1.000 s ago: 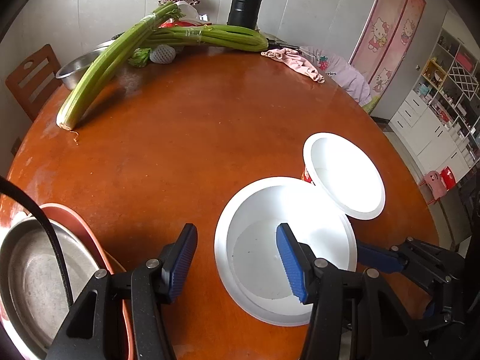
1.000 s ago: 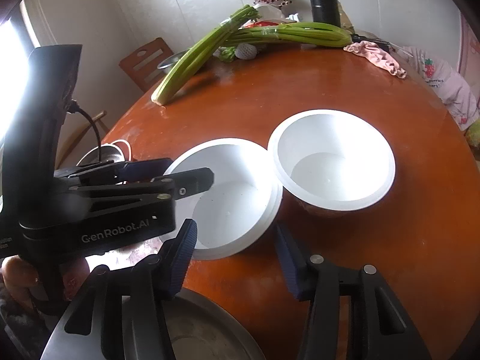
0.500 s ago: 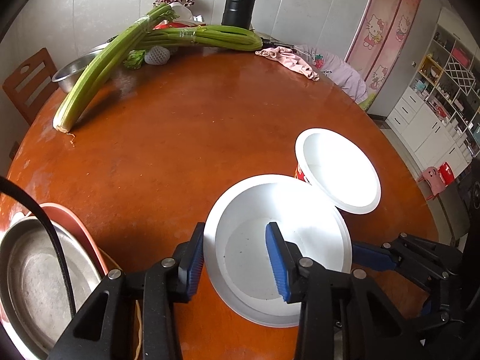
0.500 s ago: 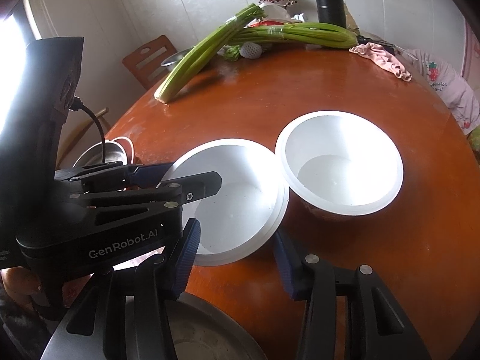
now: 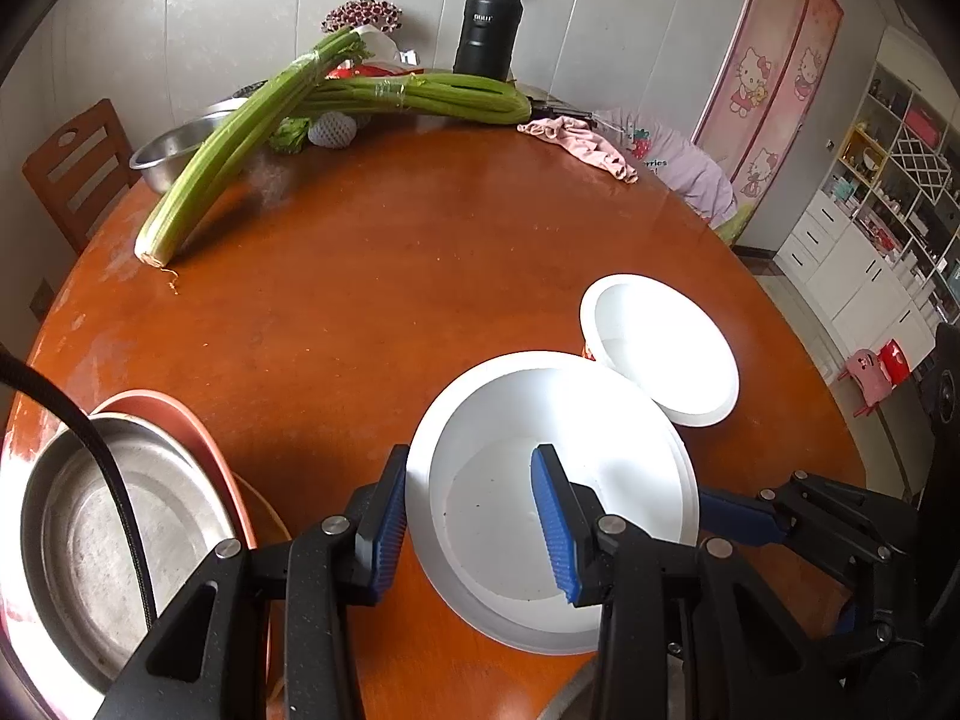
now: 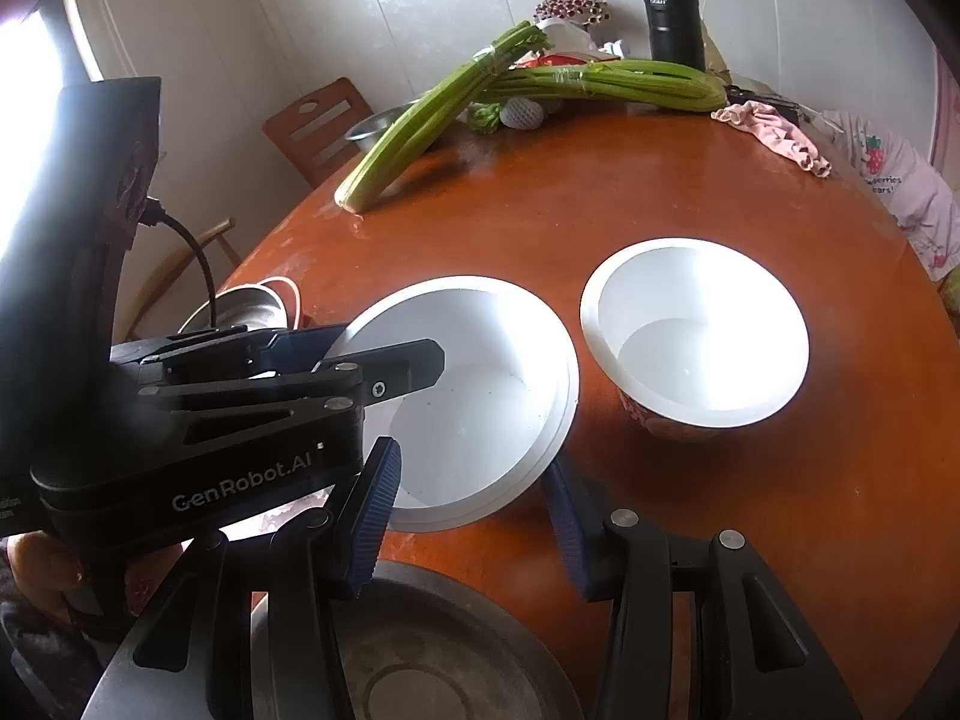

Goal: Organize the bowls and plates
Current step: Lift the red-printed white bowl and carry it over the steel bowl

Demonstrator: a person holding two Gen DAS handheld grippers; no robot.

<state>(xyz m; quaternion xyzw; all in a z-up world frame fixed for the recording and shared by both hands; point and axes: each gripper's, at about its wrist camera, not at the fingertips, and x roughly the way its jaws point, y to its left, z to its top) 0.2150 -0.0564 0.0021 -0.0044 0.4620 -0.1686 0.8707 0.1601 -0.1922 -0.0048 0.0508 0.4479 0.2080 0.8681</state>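
Between my left jaws sits the near-left wall of the wide white bowl (image 5: 552, 516): one pad is outside the rim, the other inside the basin, and my left gripper (image 5: 474, 522) is clamped on that wall. The bowl rests on the round wooden table (image 5: 360, 276), with the smaller white bowl (image 5: 660, 354) touching its far right rim. I judge this to be the pick-up step for the wide bowl, grip made and lift not begun. The next move calls for a level lift, since a one-sided pinch on a thin rim could let the bowl tip or slip, then a carry to where the dishes are gathered; the metal plate (image 5: 102, 540) on a red dish just left of my left jaws looks a likely spot.

My right gripper (image 6: 474, 516) hangs just short of the same bowl's near edge, jaws apart and holding nothing, over another metal plate (image 6: 420, 660).

As for writing, "GenRobot.AI" is printed in white on my left gripper's side in the right view. The black flask (image 6: 672, 12), far ahead, carries a small white label I cannot read.
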